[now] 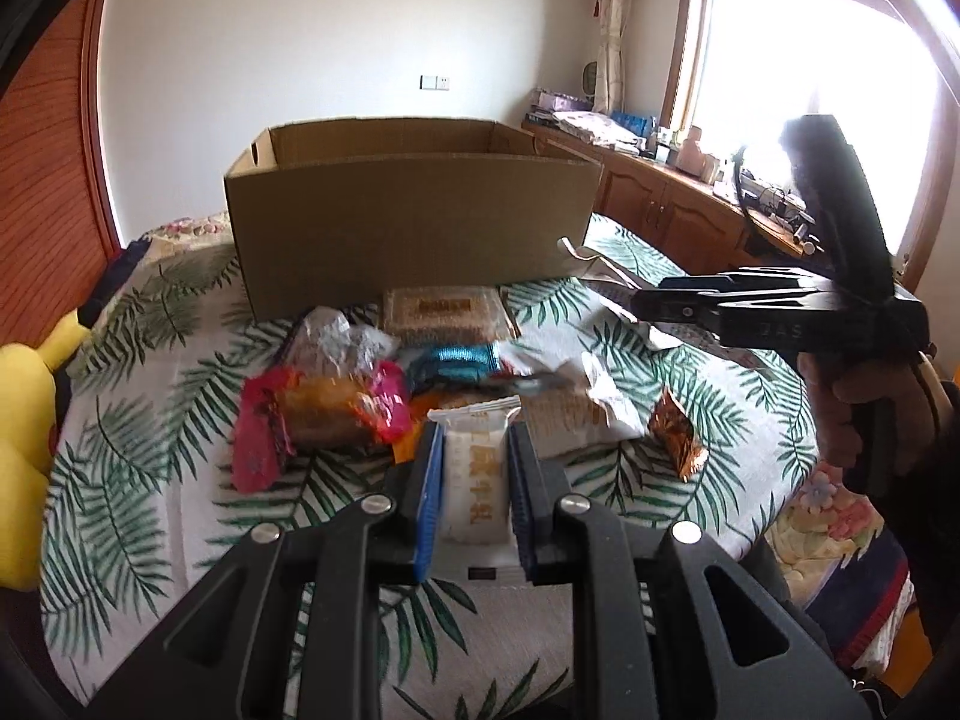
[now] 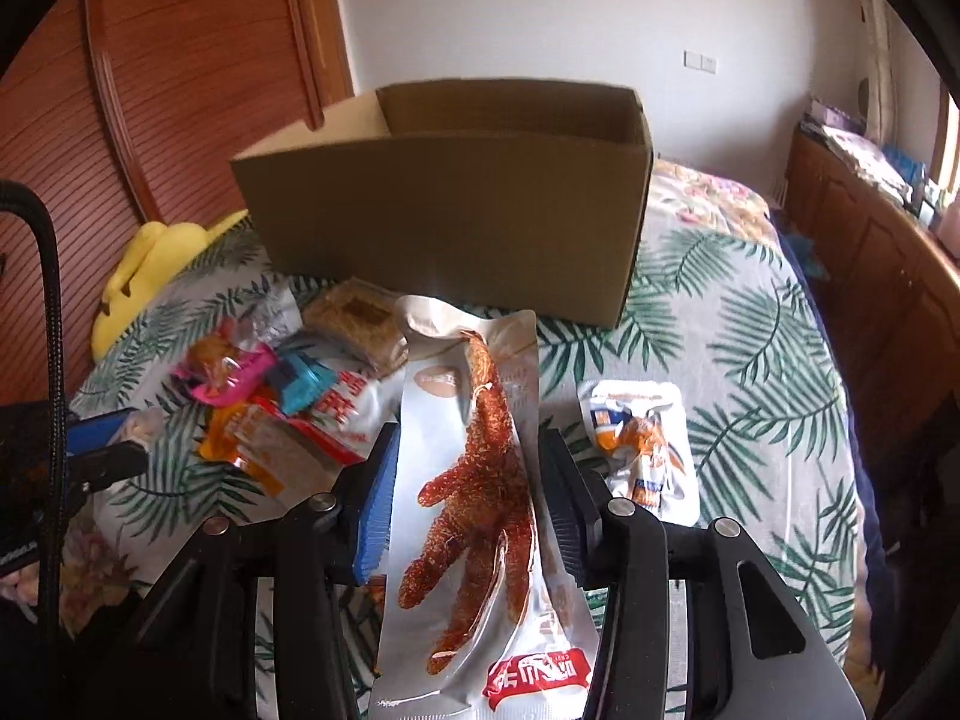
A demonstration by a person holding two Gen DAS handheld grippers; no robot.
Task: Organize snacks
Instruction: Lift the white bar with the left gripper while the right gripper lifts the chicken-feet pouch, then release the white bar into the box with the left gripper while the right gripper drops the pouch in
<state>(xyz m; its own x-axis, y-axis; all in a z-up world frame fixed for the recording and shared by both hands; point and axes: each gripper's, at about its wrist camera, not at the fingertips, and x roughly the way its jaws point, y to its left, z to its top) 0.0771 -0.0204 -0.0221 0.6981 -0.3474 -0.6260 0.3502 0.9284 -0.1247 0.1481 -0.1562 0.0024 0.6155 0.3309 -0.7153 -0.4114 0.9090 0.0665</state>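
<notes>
My left gripper (image 1: pixel 474 450) is shut on a small white snack packet (image 1: pixel 474 480), held above the bed. My right gripper (image 2: pixel 471 456) is shut on a long silver chicken-foot packet (image 2: pixel 474 504); it also shows from the side at the right of the left wrist view (image 1: pixel 660 300). An open cardboard box (image 1: pixel 414 234) stands behind the snack pile, also in the right wrist view (image 2: pixel 450 222). Loose snacks lie in front of it: a pink-wrapped cake (image 1: pixel 318 414), a blue packet (image 1: pixel 456 360), a biscuit pack (image 1: pixel 444 312).
The bed has a palm-leaf cover (image 1: pixel 138 468). A yellow plush toy (image 1: pixel 24 456) lies at its left edge. A small orange-and-white packet (image 2: pixel 642 450) lies to the right of my right gripper. A wooden cabinet (image 1: pixel 666 204) with clutter stands under the window.
</notes>
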